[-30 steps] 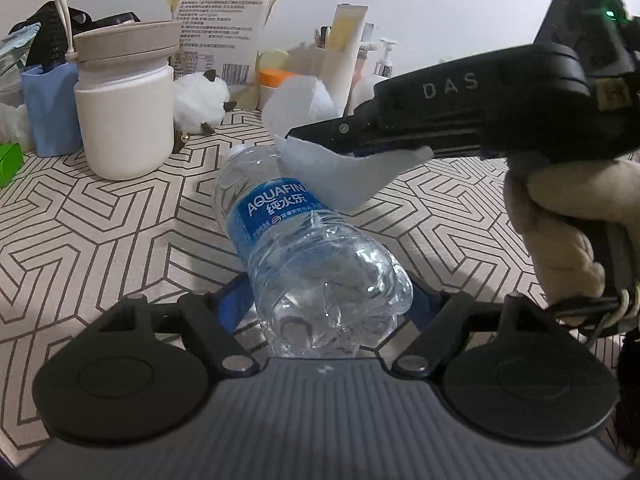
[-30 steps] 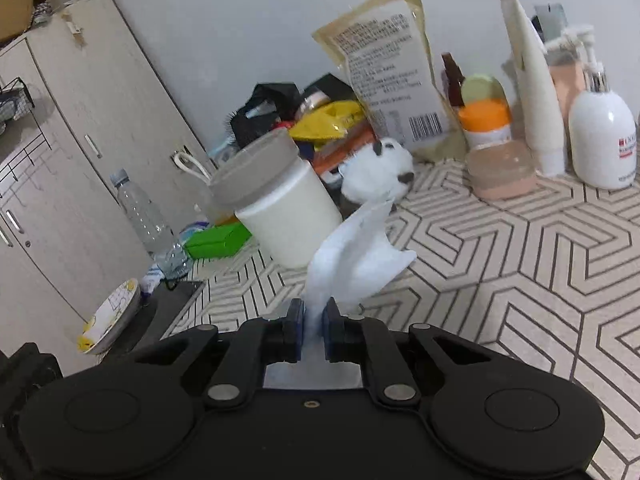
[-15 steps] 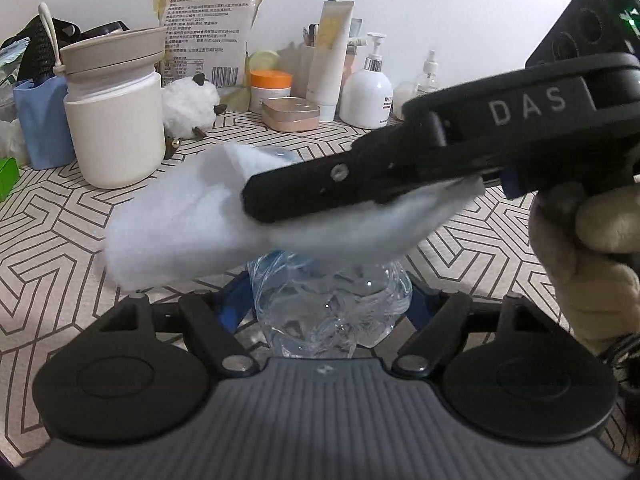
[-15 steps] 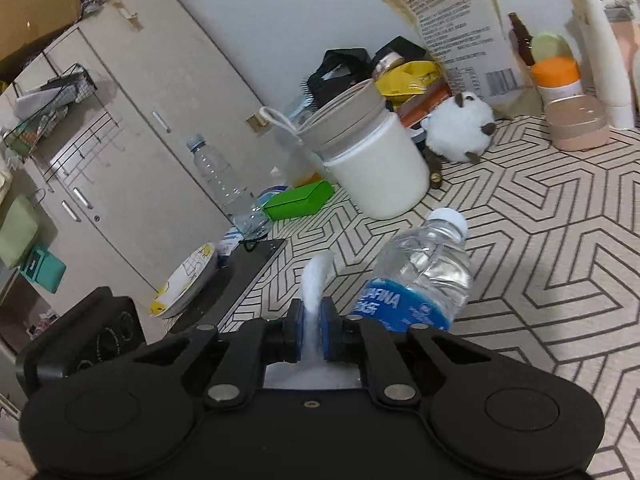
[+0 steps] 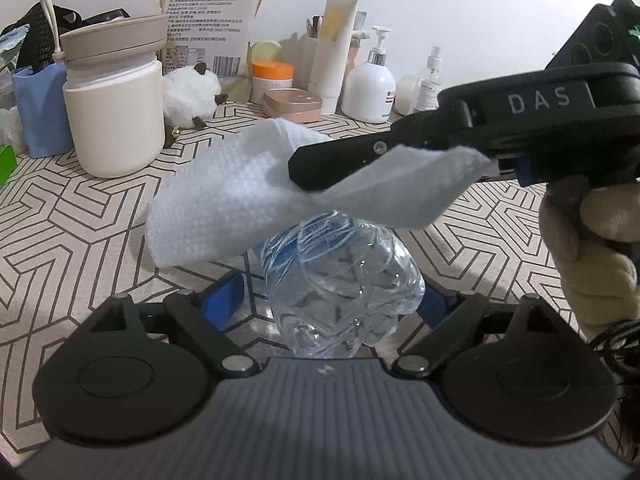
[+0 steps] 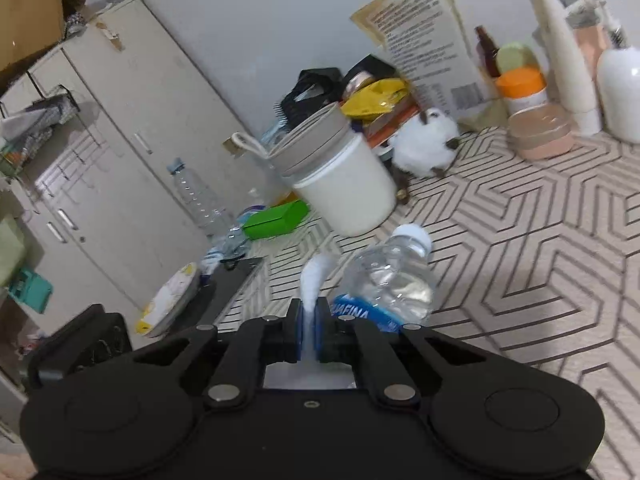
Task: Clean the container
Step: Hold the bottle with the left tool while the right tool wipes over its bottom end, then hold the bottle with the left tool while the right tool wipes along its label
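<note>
A clear Aquafina water bottle (image 5: pixel 344 280) lies on the patterned tabletop, its base toward my left gripper (image 5: pixel 332 300). That gripper's jaws are opening: the bottle's base sits between the blue pads, with a gap showing on the left side. My right gripper (image 5: pixel 304 168) reaches in from the right, shut on a white paper towel (image 5: pixel 224 200) that drapes over the top of the bottle. In the right wrist view the towel (image 6: pixel 316 276) stands up between the right gripper's (image 6: pixel 307 332) closed pads, next to the bottle (image 6: pixel 388 280) and its white cap.
A white jar with a grey lid (image 5: pixel 116 120) stands at the back left beside a blue cup (image 5: pixel 40 112) and a white plush toy (image 5: pixel 188 96). Lotion bottles and tubes (image 5: pixel 372 88) line the back wall. A gloved hand (image 5: pixel 592 248) holds the right gripper.
The right gripper has swung across and laid the towel over the bottle, hiding its label in the left wrist view. The left pads have spread slightly away from the bottle's base.
</note>
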{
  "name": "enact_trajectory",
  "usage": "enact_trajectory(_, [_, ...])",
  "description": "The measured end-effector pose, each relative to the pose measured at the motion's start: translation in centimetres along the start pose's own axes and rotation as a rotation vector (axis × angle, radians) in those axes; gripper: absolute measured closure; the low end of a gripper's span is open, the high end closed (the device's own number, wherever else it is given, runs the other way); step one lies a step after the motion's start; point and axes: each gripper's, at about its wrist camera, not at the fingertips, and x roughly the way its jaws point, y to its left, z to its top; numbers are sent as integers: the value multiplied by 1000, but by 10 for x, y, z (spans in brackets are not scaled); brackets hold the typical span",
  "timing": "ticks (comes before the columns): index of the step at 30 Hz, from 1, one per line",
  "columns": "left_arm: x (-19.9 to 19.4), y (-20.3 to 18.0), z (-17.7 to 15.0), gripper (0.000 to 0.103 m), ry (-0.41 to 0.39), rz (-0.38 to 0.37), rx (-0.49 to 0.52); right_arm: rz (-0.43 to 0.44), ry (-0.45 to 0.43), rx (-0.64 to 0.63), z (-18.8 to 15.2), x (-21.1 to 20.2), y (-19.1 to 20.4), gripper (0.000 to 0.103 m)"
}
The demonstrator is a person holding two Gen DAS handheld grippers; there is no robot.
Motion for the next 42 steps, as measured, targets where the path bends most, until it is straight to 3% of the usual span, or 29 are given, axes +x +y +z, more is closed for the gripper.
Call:
enact_trajectory(10, [2, -2, 3, 13, 4, 8, 1, -12, -14, 28, 0, -5, -5, 99])
enact_trajectory(12, [1, -1, 2, 13, 4, 8, -1, -61, -23, 19, 1, -9, -7, 96])
enact_trajectory(14, [1, -1, 2, 12, 1, 12, -7, -95, -23, 17, 1, -9, -10, 82])
enact_trajectory(17, [1, 0, 2, 12, -2, 11, -15, -103, -25, 34, 1, -8, -15, 79])
enact_trajectory(23, [2, 0, 2, 10, 0, 14, -14, -111, -26, 34, 0, -9, -14, 79])
enact_trajectory(26, [2, 2, 2, 8, -4, 18, -24, -157, -30, 11, 0, -12, -11, 79])
enact_trajectory(35, [-4, 15, 2, 5, -52, 41, -116, -208, 15, -13, -3, -3, -14, 78])
enact_trajectory(39, [-2, 16, 3, 2, -43, 66, -136, -163, 106, 15, -11, 20, -18, 78])
enact_trajectory(42, [0, 17, 4, 2, -43, 66, -136, -121, 134, 23, -16, 30, -16, 83])
